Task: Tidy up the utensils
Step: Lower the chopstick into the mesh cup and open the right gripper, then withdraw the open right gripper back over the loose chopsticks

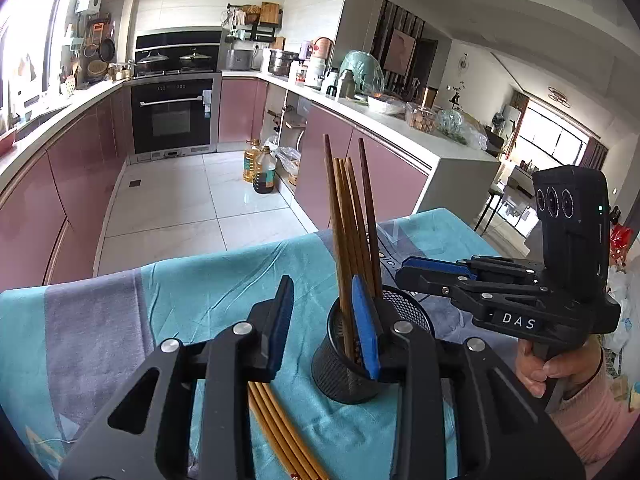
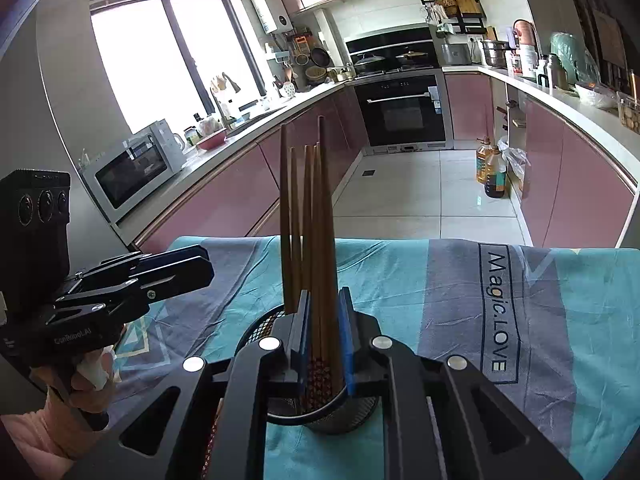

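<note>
Chopsticks [image 2: 320, 248] stand between right gripper [image 2: 325, 334] jaws, seemingly pinched.

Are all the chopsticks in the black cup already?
No, several chopsticks lie on the cloth below the left gripper, outside the black mesh cup.

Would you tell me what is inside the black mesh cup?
Several wooden chopsticks stand in the mesh cup, leaning together. The right claw hides their lower ends and the cup's bottom.
</note>
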{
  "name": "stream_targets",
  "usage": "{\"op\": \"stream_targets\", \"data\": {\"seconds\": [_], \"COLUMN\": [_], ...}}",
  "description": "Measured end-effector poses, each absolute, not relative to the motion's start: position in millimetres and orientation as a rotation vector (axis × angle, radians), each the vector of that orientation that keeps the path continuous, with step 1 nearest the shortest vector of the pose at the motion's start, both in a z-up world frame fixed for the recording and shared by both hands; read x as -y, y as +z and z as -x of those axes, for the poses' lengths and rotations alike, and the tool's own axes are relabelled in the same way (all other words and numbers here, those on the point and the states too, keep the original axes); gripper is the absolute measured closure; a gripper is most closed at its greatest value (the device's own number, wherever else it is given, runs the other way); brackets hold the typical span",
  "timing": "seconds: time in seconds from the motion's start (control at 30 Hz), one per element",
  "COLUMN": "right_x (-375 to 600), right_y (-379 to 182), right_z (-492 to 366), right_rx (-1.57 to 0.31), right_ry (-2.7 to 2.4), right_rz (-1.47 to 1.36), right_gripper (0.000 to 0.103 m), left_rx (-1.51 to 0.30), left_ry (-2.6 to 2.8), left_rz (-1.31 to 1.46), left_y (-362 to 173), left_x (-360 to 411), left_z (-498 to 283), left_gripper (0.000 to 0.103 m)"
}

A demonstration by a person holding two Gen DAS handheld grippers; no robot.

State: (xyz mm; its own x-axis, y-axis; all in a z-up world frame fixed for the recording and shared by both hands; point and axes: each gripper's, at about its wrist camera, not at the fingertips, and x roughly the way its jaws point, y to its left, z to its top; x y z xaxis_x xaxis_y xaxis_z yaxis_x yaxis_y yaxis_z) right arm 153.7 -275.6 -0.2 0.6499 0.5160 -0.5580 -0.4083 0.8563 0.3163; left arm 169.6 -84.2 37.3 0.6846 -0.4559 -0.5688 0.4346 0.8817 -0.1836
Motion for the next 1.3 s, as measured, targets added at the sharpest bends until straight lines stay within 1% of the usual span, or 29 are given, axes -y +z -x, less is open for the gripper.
{"op": "stream_targets", "data": {"seconds": [0.1,0.17,0.2,0.27,0.37,0.63,0.8,1.3], "right_x": [274,271,269,263,252,203,181,163], "right_y": [5,10,13,15,8,-56,-84,-100], "right_z": [-136,-122,-115,-99,-82,-78,-83,-87], "right_rx": [-0.649,-0.621,-0.61,-0.593,-0.603,-0.797,-0.872,-0.899], "right_ry": [0.56,0.588,0.606,0.653,0.708,0.729,0.704,0.655], "right_rz": [-0.149,-0.127,-0.12,-0.106,-0.097,-0.053,-0.037,0.006], "right_gripper": [0.086,0.08,0.078,0.074,0.07,0.07,0.07,0.07], "left_rx": [-0.611,-0.594,-0.591,-0.597,-0.631,-0.79,-0.835,-0.878], "left_ry": [-0.491,-0.469,-0.463,-0.452,-0.43,-0.387,-0.375,-0.373], "left_rz": [0.036,0.028,0.023,0.022,0.01,-0.026,-0.033,-0.023], "left_y": [38,35,32,24,6,-55,-73,-91], "left_x": [70,59,55,45,33,20,19,27], "left_z": [-154,-141,-136,-126,-115,-103,-104,-115], "left_gripper": [0.068,0.066,0.065,0.064,0.062,0.061,0.061,0.061]}}
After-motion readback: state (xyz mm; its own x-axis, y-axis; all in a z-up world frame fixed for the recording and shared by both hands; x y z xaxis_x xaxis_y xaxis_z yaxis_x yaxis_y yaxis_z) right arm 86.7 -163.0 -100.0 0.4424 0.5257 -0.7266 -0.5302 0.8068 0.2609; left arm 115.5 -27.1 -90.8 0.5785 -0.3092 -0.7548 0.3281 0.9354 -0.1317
